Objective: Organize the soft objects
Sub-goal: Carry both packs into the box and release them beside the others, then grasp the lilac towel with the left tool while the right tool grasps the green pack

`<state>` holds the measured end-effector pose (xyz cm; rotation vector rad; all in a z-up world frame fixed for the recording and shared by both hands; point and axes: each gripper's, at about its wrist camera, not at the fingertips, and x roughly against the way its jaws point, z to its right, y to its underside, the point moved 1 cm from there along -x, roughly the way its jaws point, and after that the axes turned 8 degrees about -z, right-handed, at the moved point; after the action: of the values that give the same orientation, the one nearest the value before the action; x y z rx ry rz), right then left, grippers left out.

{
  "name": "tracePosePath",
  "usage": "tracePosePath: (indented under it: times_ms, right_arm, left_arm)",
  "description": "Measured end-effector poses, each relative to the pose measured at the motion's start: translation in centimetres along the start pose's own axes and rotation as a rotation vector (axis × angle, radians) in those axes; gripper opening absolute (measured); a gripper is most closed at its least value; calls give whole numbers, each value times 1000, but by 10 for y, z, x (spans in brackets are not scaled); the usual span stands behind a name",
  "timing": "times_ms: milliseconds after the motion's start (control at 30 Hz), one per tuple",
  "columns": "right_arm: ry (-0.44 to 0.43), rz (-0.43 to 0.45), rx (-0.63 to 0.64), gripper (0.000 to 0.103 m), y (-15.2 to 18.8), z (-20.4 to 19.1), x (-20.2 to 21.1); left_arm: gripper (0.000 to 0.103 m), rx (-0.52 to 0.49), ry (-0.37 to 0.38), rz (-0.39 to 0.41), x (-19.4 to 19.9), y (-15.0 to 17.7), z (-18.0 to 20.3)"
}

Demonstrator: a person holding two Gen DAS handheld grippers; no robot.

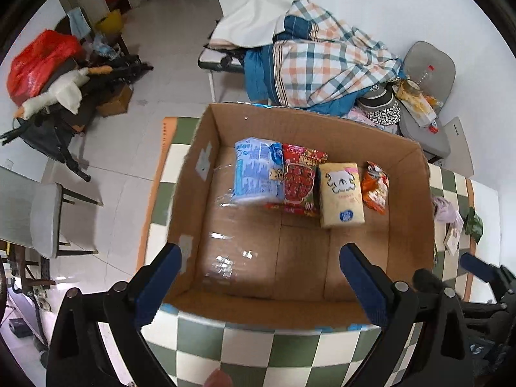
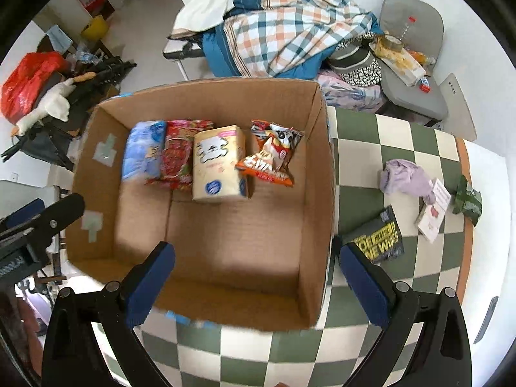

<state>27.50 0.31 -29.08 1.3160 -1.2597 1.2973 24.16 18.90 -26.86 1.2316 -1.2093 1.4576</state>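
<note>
- Checkered table (image 2: 371, 135): lilac cloth (image 2: 404, 177), dark packet (image 2: 380, 233), white card (image 2: 433, 209) right of cardboard box (image 2: 317, 174).
- Four packs line box's far wall: blue pack (image 1: 258, 171), red pack (image 1: 300, 179), cream tissue pack (image 1: 342, 193), orange snack bag (image 1: 375, 187).
- Left gripper (image 1: 261, 283) and right gripper (image 2: 258, 283): jaws wide, empty, above box's near end, packs well beyond fingertips.

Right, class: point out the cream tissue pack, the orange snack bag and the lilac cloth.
cream tissue pack (image 2: 217, 161), right wrist view, on its printed top face.
orange snack bag (image 2: 271, 154), right wrist view, mid-front.
lilac cloth (image 2: 404, 177), right wrist view, centre of the crumple.
</note>
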Motion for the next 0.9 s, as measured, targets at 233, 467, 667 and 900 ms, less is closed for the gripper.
tracePosePath:
  times_ms: [233, 467, 667, 900]
  right_arm:
    - [-9, 80, 25, 103, 48, -1, 48]
    - [-9, 142, 68, 103, 94, -7, 81]
    - [-98, 141, 44, 103, 114, 4, 92]
    - [-133, 175, -74, 103, 113, 77, 111]
  left_arm:
    - [100, -22, -3, 66, 46, 46, 2]
    - [100, -61, -10, 112, 80, 78, 13]
    - [100, -59, -1, 131, 97, 84, 29]
    - [100, -261, -50, 173, 113, 60, 121]
